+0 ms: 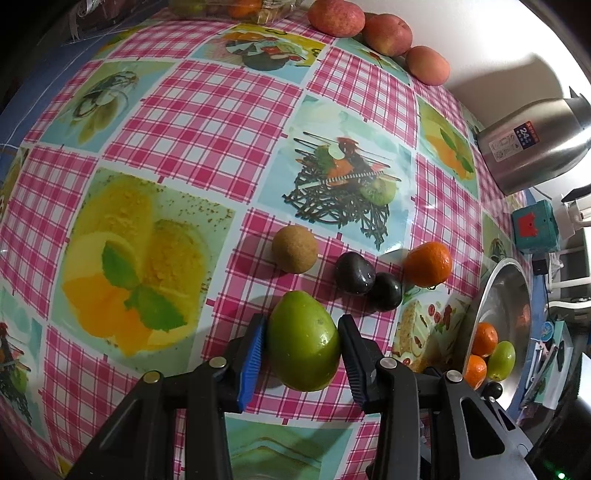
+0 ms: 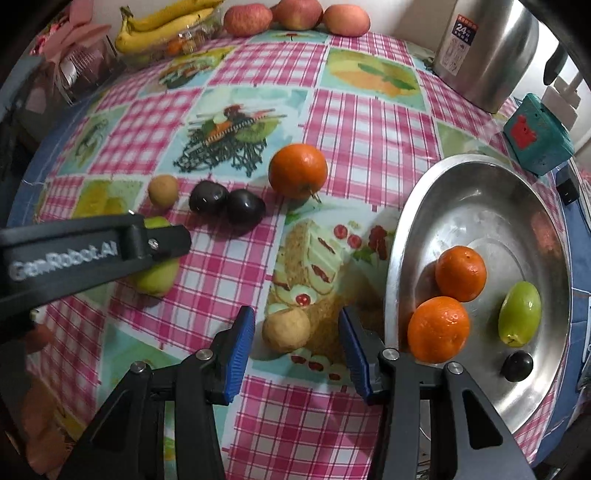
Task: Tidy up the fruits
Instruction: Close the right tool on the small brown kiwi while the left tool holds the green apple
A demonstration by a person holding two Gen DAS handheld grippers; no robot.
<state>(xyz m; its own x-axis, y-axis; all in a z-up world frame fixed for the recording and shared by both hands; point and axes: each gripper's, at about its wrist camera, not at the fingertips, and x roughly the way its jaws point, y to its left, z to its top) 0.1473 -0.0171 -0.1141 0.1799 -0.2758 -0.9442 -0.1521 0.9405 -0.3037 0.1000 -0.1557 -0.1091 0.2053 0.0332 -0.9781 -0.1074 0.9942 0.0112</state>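
My left gripper point(image 1: 302, 321) is shut on a green oval fruit point(image 1: 303, 339), low over the checked tablecloth. Beyond it lie a brown round fruit point(image 1: 294, 249), two dark plums point(image 1: 354, 273) and an orange point(image 1: 428, 264). In the right wrist view my right gripper point(image 2: 295, 321) stands open around a small tan fruit point(image 2: 286, 330) on the cloth, with a gap at each pad. Just right of it, a steel bowl point(image 2: 480, 192) holds two oranges point(image 2: 460, 273), a green fruit point(image 2: 519, 314) and a dark plum point(image 2: 518, 365). The left gripper's black body point(image 2: 92, 247) shows at the left.
Three apples point(image 2: 295, 14) line the far edge. Bananas point(image 2: 166, 22) lie on a clear container at the back left. A steel flask point(image 2: 484, 51) and a teal box point(image 2: 535, 133) stand at the back right, beyond the bowl.
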